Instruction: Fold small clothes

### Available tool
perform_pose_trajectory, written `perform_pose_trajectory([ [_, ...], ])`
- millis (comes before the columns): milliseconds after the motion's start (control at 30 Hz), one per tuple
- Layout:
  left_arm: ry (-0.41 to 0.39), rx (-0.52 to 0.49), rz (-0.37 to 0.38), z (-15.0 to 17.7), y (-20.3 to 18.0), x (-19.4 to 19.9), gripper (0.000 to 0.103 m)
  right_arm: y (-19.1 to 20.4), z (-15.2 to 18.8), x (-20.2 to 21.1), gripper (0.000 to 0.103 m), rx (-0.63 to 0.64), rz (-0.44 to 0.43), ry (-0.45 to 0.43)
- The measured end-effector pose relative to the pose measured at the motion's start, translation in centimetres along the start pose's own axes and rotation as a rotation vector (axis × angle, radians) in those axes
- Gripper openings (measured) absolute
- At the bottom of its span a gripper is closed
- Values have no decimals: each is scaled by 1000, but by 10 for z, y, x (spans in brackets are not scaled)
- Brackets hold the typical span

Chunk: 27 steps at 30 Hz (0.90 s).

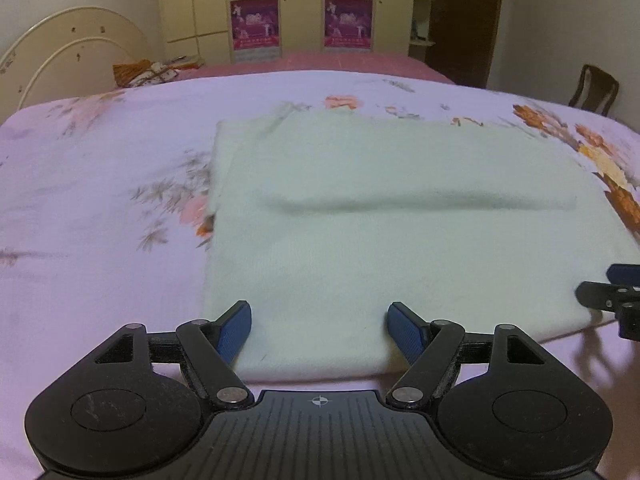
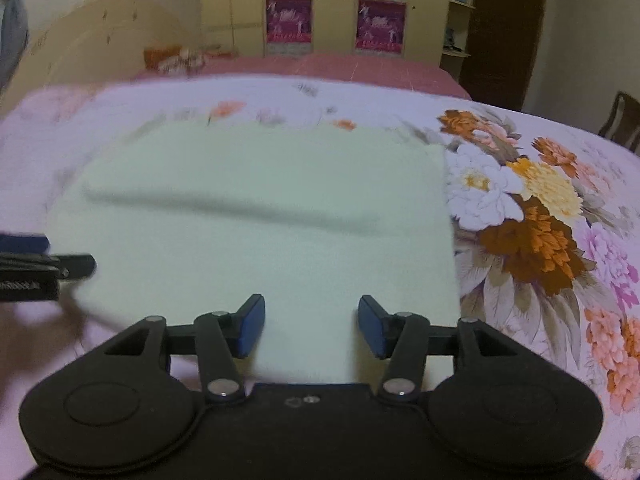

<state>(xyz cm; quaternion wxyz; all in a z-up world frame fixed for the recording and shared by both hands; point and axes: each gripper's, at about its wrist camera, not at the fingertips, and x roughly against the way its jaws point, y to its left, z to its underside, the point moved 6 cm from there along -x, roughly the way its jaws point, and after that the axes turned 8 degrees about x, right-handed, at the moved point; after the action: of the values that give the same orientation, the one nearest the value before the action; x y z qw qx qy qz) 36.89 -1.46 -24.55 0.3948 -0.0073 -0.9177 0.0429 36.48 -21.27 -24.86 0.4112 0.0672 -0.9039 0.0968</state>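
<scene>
Left claw (image 1: pixel 319 332) low over near hem, pads apart, nothing between. Right claw (image 2: pixel 311 326) same at near right portion, pads apart, empty. Pale green garment (image 1: pixel 380 220) lies flat on floral bedsheet (image 1: pixel 80 200), one crosswise ridge mid-cloth. Step, by judgement: reaching for near edge before next fold. Next move: pinch hem both sides, lift together, carry toward far edge. Beyond: wardrobe (image 1: pixel 304 4), chair (image 1: pixel 594 88).

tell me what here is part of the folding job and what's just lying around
Part of the job:
pale green cloth
left gripper, open
right gripper, open

Just lying about:
floral bedsheet
orange patterned bundle at the far end of the bed
wooden chair
wardrobe posters
</scene>
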Motion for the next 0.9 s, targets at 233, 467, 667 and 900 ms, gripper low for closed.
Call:
perform_pose_trajectory([
  [233, 1, 2, 6, 9, 8, 9, 75, -16, 16, 10, 52, -35, 6, 9],
  [467, 51, 133, 53, 10, 19, 25, 75, -19, 18, 22, 52, -86, -7, 26],
  [667, 124, 249, 101, 23, 25, 26, 75, -3, -8, 37, 54, -106, -78, -56],
  [900, 126, 300, 119, 22, 25, 30, 75, 17, -16, 28, 55, -92, -110, -58],
])
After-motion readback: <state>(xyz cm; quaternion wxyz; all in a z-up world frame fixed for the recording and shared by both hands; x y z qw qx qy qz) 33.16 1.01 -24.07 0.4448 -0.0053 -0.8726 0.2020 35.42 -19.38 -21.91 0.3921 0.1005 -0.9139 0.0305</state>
